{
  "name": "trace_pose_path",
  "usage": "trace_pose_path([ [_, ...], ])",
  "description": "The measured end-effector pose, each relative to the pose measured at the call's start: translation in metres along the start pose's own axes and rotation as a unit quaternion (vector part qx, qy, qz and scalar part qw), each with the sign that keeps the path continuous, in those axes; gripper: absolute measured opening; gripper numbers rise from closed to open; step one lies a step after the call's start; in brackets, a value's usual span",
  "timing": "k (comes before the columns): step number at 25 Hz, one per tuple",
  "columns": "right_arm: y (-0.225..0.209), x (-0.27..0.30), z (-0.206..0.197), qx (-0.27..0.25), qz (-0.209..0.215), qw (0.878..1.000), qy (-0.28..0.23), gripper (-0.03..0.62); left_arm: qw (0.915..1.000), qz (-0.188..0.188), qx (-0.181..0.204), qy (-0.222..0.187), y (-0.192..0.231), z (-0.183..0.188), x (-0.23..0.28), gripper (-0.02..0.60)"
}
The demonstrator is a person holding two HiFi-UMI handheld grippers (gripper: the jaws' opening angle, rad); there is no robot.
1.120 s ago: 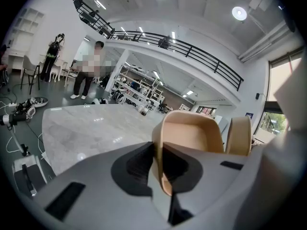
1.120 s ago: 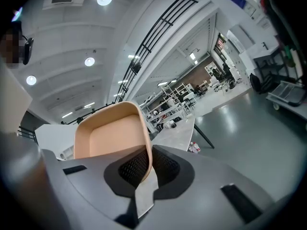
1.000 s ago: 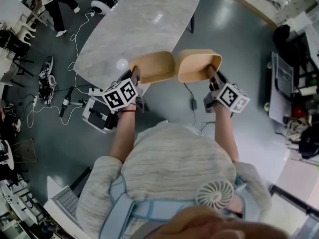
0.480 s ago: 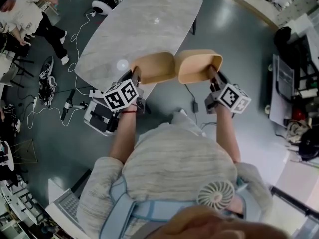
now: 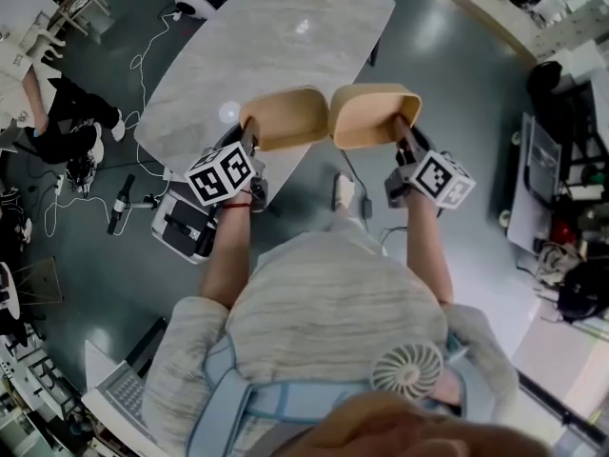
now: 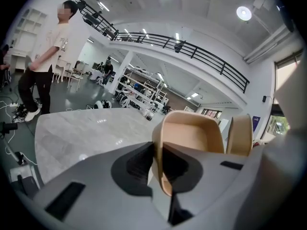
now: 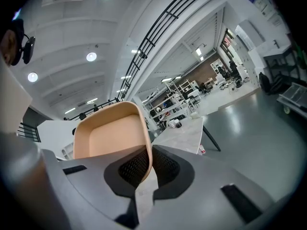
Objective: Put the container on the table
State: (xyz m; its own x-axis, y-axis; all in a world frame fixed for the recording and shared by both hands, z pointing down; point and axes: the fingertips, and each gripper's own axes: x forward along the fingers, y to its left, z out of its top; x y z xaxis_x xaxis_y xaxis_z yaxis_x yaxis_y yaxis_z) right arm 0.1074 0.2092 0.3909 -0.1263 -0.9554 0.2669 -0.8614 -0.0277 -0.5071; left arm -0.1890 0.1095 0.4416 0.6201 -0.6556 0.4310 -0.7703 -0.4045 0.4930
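the left gripper (image 5: 250, 139) clamps one tan container (image 5: 285, 118) above the table (image 5: 276, 46) edge, the right gripper (image 5: 400, 131) clamps a second container (image 5: 371, 114) (just beside that table).

The left forearm (image 5: 226, 246) and the right forearm (image 5: 425, 246) are held forward side by side, each directly behind its own tool, with the left gripper (image 5: 249, 144) and the right gripper (image 5: 400, 133) kept level with one another. The left gripper's jaws are closed on the near rim of a tan container (image 5: 285, 117), one jaw inside the wall and one outside. The right gripper's jaws are clamped the same way on a second tan container (image 5: 371, 114), just beside the first.
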Motion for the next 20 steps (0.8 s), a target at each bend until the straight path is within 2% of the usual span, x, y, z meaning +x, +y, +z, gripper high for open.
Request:
trace_pose_path([
  [4, -0.019, 0.029, 0.012, 0.031, 0.017, 0.999, 0.001, 0.020, 0.9999, 0.009, -0.010, -0.003, 0.000, 0.011, 0.028, 0.032],
  [8, -0.033, 0.055, 0.037, -0.005, 0.013, 1.000, 0.013, 0.020, 0.9995, 0.023, -0.017, -0.011, 0.000, 0.025, 0.055, 0.032],
  [20, -0.098, 0.132, 0.103, -0.005, 0.041, 0.998, 0.043, 0.020, 0.9977, 0.059, -0.027, -0.021, -0.033, 0.066, 0.144, 0.032],
])
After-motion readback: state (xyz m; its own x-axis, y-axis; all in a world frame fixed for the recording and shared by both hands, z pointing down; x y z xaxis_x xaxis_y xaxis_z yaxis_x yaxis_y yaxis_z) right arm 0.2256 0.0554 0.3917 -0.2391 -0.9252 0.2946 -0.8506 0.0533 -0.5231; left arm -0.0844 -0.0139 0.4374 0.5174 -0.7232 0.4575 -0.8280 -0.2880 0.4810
